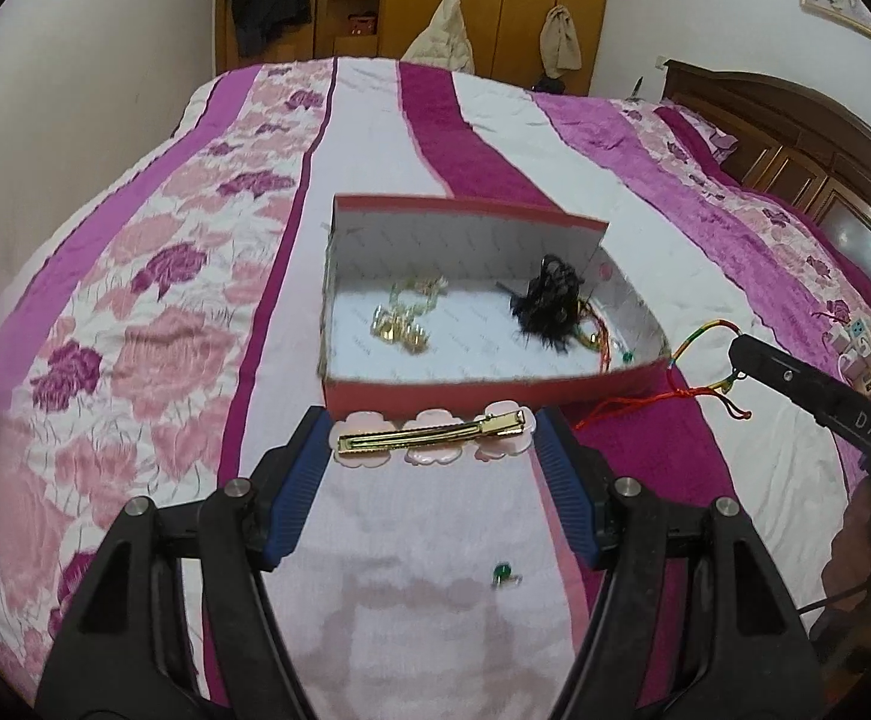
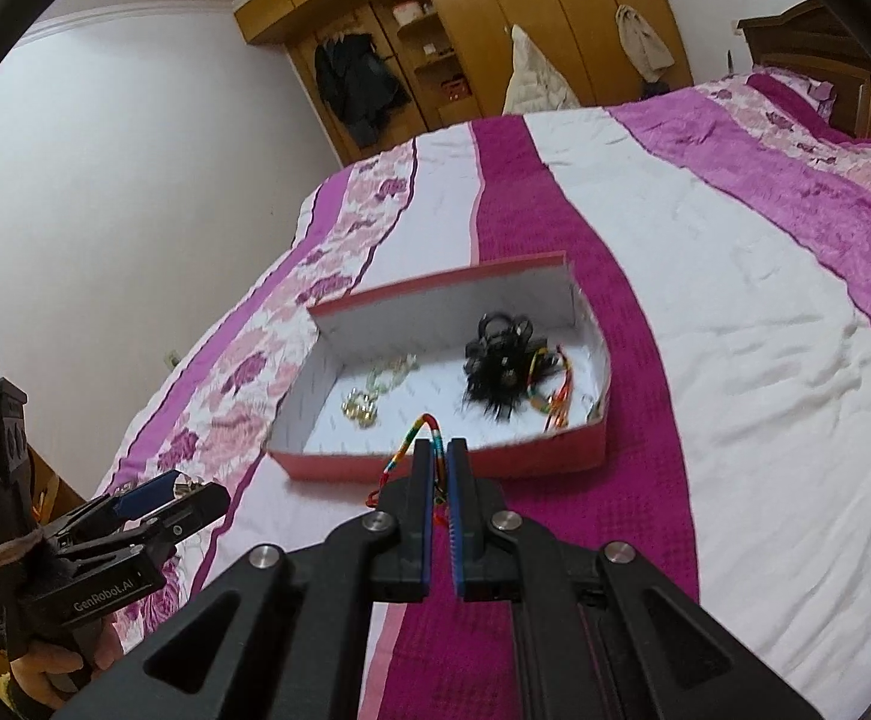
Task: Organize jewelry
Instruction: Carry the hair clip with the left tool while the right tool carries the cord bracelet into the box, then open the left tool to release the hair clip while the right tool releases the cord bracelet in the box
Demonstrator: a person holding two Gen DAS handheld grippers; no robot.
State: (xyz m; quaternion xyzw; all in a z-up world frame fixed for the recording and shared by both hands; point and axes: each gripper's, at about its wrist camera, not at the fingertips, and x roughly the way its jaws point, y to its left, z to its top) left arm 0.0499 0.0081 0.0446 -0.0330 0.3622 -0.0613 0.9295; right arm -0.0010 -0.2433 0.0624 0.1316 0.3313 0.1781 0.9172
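Observation:
A red box (image 1: 435, 387) with a white inside sits on the bed, also in the right wrist view (image 2: 435, 468). It holds gold jewelry (image 1: 402, 324), a black feathered piece (image 1: 546, 300) and coloured cords (image 1: 600, 342). My left gripper (image 1: 435, 438) is shut on a pink flower hair clip with a gold clasp (image 1: 435, 438), held end to end just before the box's near wall. My right gripper (image 2: 440, 456) is shut on a multicoloured braided cord (image 2: 420, 429), held over the box's near edge; the cord hangs at the right of the left wrist view (image 1: 699, 387).
A small green-stoned ring (image 1: 502, 575) lies on the pink and white bedspread (image 1: 135, 330) below my left gripper. A wooden headboard (image 1: 795, 138) is at the right, wardrobes (image 1: 495, 0) at the back. A bedside unit (image 2: 45, 492) stands at the left.

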